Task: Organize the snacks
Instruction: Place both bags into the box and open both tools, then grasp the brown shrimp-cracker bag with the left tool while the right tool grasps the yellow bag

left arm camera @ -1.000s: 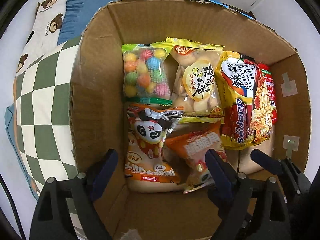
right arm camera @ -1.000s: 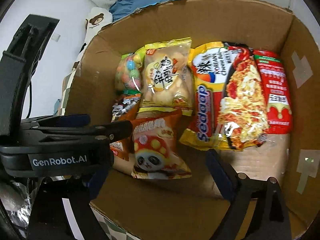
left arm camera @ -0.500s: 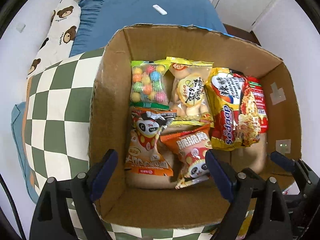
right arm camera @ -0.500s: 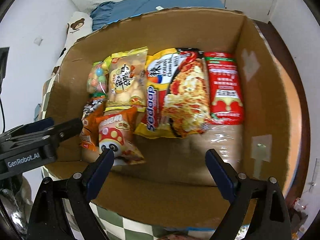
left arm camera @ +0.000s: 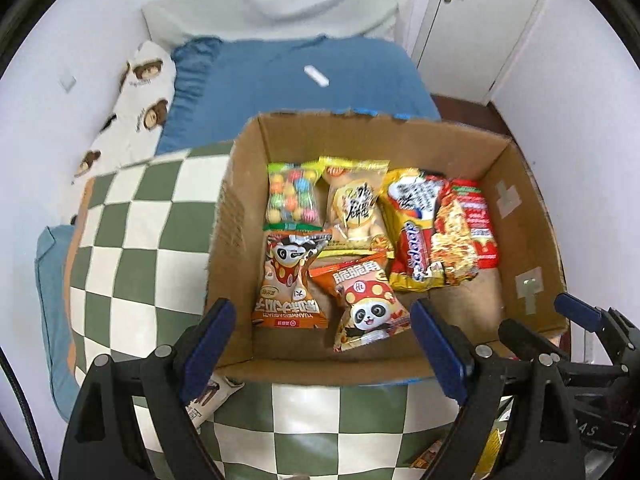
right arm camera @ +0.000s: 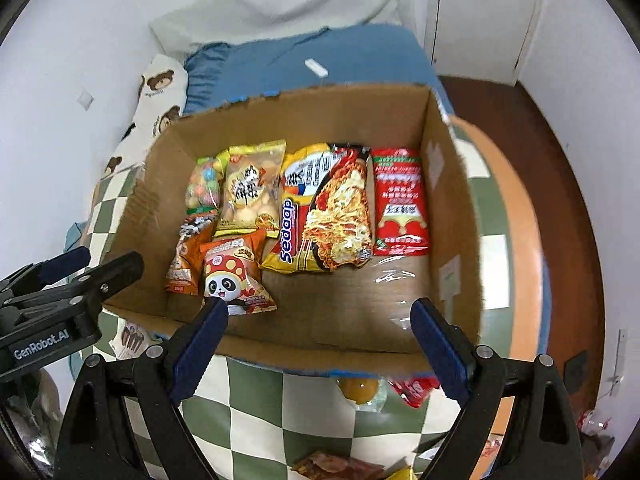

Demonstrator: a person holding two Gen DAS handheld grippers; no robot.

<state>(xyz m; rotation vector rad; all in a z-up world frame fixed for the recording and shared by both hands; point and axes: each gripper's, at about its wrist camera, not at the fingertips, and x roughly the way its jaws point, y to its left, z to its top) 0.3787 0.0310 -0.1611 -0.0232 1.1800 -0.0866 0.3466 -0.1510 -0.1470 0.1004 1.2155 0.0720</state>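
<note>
Cardboard box (left arm camera: 244, 184) of snacks (6 packets) beyond both hand-held grippers, left (left arm camera: 322, 342), right (right arm camera: 320, 338), fingers spread, empty.

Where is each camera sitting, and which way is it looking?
Left wrist: sits on the left gripper, looking down and forward into the cardboard box; its own open blue-tipped fingers show, with the right gripper at the right edge.
Right wrist: sits on the right gripper, looking into the same cardboard box from further right; its open fingers show, with the left gripper at the left edge.
Shared: box, Sedaap noodle packet, checkered blanket.
</note>
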